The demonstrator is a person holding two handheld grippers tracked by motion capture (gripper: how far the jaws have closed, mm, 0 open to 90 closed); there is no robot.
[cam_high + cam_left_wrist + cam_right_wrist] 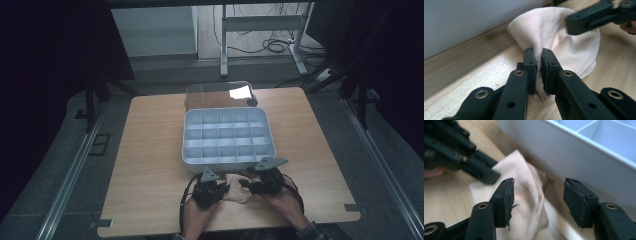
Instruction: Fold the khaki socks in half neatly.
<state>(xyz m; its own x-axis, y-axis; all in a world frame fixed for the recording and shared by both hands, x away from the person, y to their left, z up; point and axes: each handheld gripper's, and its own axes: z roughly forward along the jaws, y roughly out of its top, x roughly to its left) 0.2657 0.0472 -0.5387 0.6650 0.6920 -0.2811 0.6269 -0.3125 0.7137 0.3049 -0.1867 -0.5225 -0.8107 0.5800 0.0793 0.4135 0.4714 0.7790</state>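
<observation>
A cream cloth point(235, 192) lies crumpled on the wooden table, just in front of a white compartment tray point(186, 141). In the left gripper view, my left gripper point(539, 53) is shut on a raised fold of the cloth point(549, 27), pinched between its pads. My right gripper point(539, 183) stands open over the cloth point(524, 167), and its pads do not press on it. In the high view, the left gripper point(225, 189) and right gripper point(245, 184) point toward each other across the cloth.
The tray wall point(574, 152) rises close behind the cloth. A clear lid point(215, 93) lies behind the tray at the table's far edge. Bare wood stretches left point(150, 160) and right of the tray. The table's front edge is just behind the person's hands.
</observation>
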